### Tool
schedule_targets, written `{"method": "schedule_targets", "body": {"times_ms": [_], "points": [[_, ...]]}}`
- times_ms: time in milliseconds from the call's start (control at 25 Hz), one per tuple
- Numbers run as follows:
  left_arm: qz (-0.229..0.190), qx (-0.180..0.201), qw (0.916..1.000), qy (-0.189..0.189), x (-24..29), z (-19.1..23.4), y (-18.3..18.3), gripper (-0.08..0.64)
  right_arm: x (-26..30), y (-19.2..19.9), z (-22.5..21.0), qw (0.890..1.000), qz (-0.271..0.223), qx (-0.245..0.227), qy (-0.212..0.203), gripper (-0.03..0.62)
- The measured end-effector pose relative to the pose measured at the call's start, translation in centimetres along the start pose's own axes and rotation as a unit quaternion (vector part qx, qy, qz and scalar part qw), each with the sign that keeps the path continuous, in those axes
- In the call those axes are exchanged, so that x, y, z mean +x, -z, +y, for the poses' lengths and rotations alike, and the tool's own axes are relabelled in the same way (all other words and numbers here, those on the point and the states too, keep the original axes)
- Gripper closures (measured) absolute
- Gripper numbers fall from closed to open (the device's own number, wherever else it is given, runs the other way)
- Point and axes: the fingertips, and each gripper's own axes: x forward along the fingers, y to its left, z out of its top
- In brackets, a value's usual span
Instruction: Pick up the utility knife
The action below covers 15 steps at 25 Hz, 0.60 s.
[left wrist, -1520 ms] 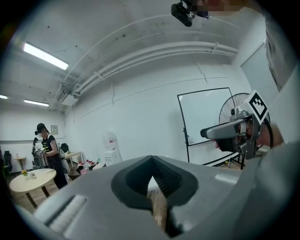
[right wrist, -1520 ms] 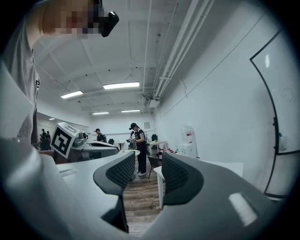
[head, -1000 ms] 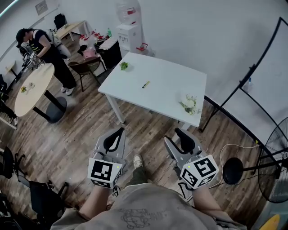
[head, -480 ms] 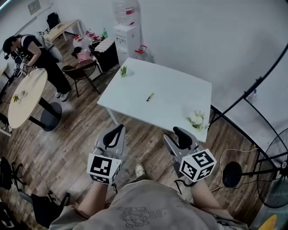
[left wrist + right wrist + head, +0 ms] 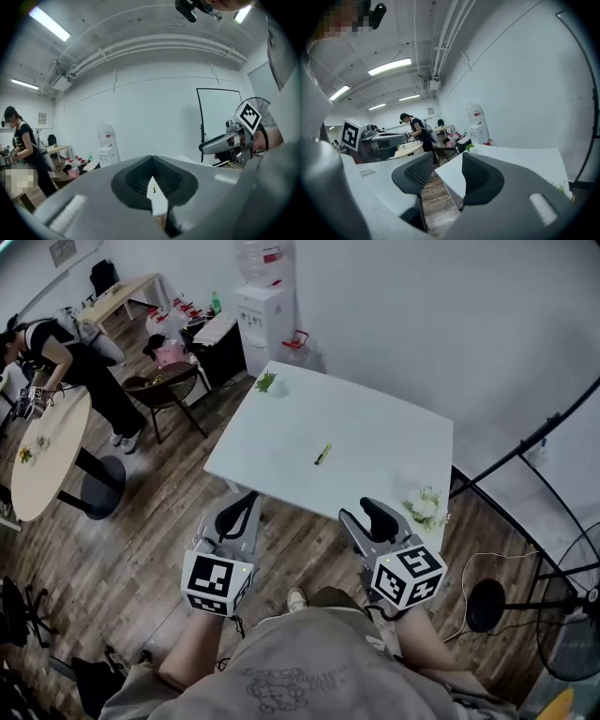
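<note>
The utility knife (image 5: 322, 455), a small yellow-green stick, lies near the middle of the white table (image 5: 375, 427). Both grippers hang short of the table's near edge, over the wooden floor. My left gripper (image 5: 249, 502) has its fingertips together and holds nothing. My right gripper (image 5: 364, 514) stands open and empty. In the left gripper view the knife (image 5: 153, 188) shows as a tiny yellow mark through the slit behind the touching tips of the left gripper (image 5: 152, 160). In the right gripper view the table (image 5: 520, 157) lies ahead of the right gripper (image 5: 443, 174), and no knife shows.
A small green plant (image 5: 266, 382) sits at the table's far left corner, a pale flower bunch (image 5: 427, 506) at its near right corner. A water dispenser (image 5: 262, 306) stands behind. A person (image 5: 56, 352) works at a round table (image 5: 47, 456) to the left. A fan (image 5: 572, 615) stands at the right.
The table and knife have come nearer and lower in the head view. Both grippers now lie close to the table's near edge, their jaws unchanged. The person at the left has shifted.
</note>
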Motion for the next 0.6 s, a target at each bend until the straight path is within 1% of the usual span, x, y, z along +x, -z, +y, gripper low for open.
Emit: {"method": "schedule_targets", "body": {"times_ms": [280,600], "points": [[0.018,-0.008,0.9998,0.009,5.2,2.3,1.1,0.560,4.0,-0.3,-4.3,1.000,0.014,0.013,0.018,0.371],[0.051,-0.011,0.9986,0.014,11.8,4.7,2.4,0.560,9.5,0.9,-9.2,0.998,0.047,0.045,0.024,0.371]]}}
